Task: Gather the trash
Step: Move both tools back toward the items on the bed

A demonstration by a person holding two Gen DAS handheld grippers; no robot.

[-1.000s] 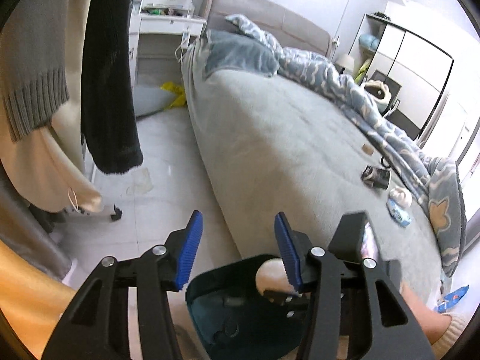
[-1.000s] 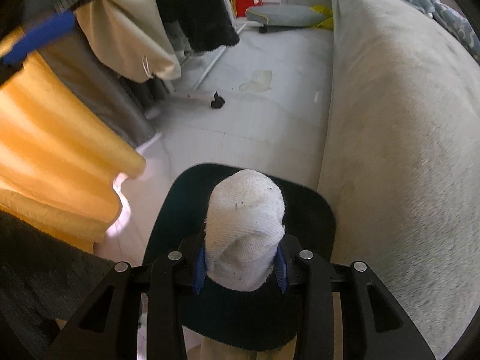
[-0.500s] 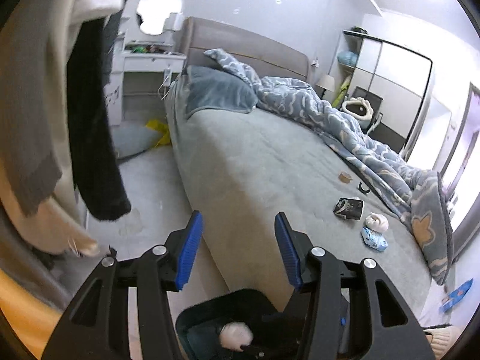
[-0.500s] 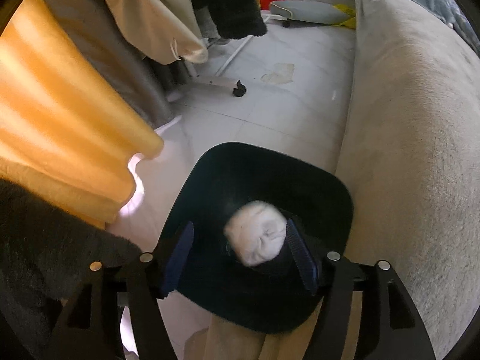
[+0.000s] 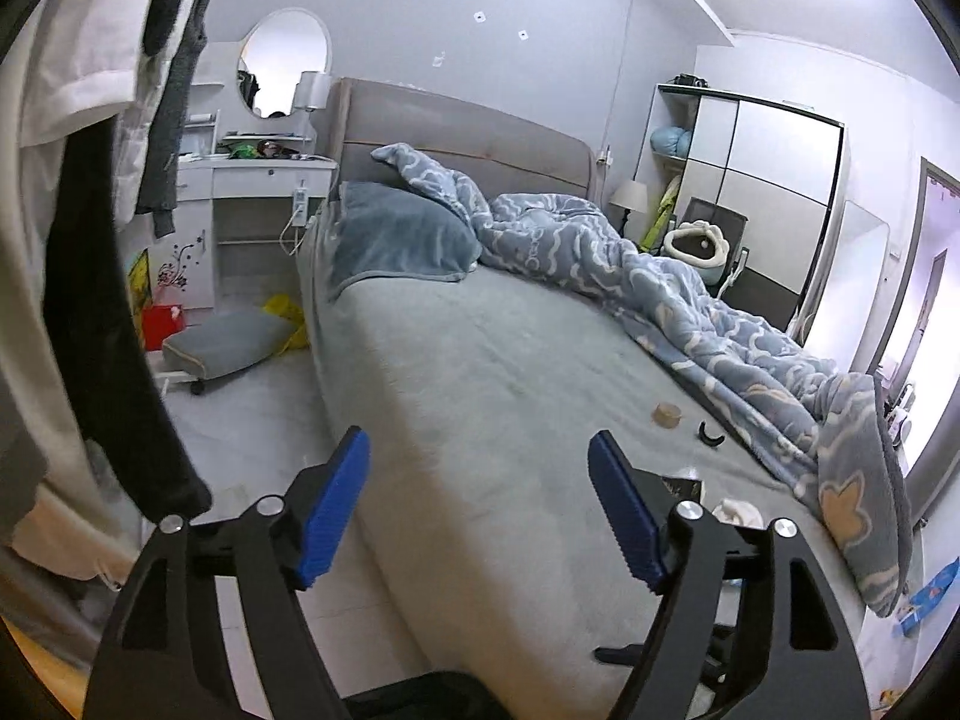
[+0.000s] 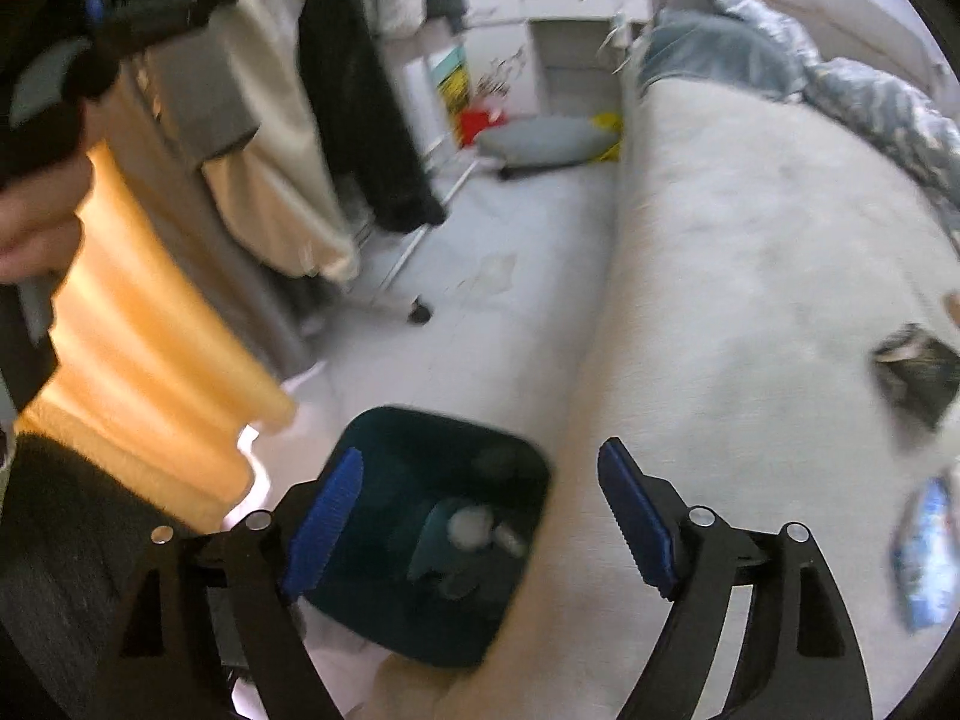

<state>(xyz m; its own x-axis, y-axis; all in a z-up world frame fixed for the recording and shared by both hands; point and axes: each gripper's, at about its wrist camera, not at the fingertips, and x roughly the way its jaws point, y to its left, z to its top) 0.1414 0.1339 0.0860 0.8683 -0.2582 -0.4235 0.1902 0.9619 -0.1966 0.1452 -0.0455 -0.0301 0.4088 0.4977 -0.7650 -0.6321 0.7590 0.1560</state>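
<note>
With both grippers spread and empty, next trash lies at 2-3 o'clock on bed

Right gripper [image 6: 480, 516] hangs above bin [image 6: 384, 438], white wad [image 6: 471, 527] inside; dark wrapper [image 6: 915, 372] at 2, blue packet [image 6: 927, 546] at 3, long axis 12-6, near bed edge [image 6: 600, 324]; right is nearer. Left gripper [image 5: 480, 510] faces up the bed; open sheet around, floor at 9

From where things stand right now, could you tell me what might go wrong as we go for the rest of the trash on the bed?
The right gripper is open above the dark bin, and its view is motion-blurred, so reaching now for the dark wrapper could miss.

The small ring and black curved piece lie beside the blue blanket; nudged, they could slip under its folds.

The left gripper partly hides the white wad behind one finger.
</note>
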